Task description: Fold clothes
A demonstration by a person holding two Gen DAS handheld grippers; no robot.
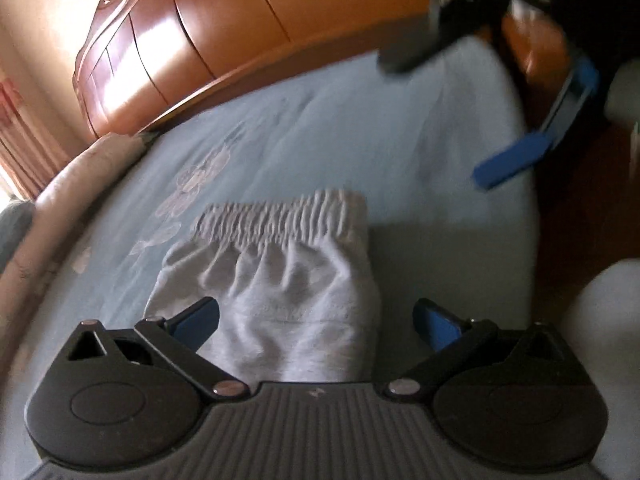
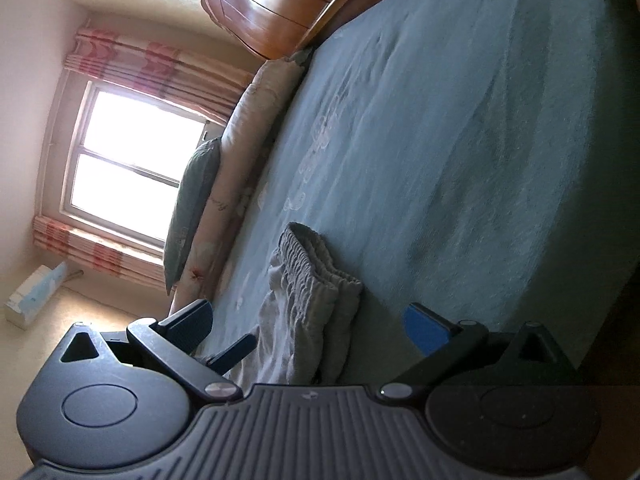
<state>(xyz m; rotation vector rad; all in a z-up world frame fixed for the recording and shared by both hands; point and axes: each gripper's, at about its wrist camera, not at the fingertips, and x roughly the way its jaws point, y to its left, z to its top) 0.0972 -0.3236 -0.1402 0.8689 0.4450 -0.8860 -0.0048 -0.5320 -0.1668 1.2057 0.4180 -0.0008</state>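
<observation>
A light grey garment (image 1: 280,292) with a gathered elastic waistband (image 1: 280,220) lies folded on the blue bed sheet (image 1: 360,128). My left gripper (image 1: 316,322) is open just above the garment's near end, with a blue finger on either side of the cloth. Further off at the upper right, blurred, my right gripper (image 1: 436,120) hangs open over the sheet. In the right wrist view the garment (image 2: 308,300) sits in a bunched fold between the spread fingers of the open right gripper (image 2: 310,324). One finger of the left gripper (image 2: 236,352) shows at the garment's left edge.
A wooden headboard (image 1: 224,28) runs along the bed's far side. A rolled pale quilt (image 2: 248,140) and a grey-green pillow (image 2: 192,208) lie along the bed's left edge, by a window (image 2: 136,168) with striped curtains. The bed's right edge (image 1: 528,184) drops to dark floor.
</observation>
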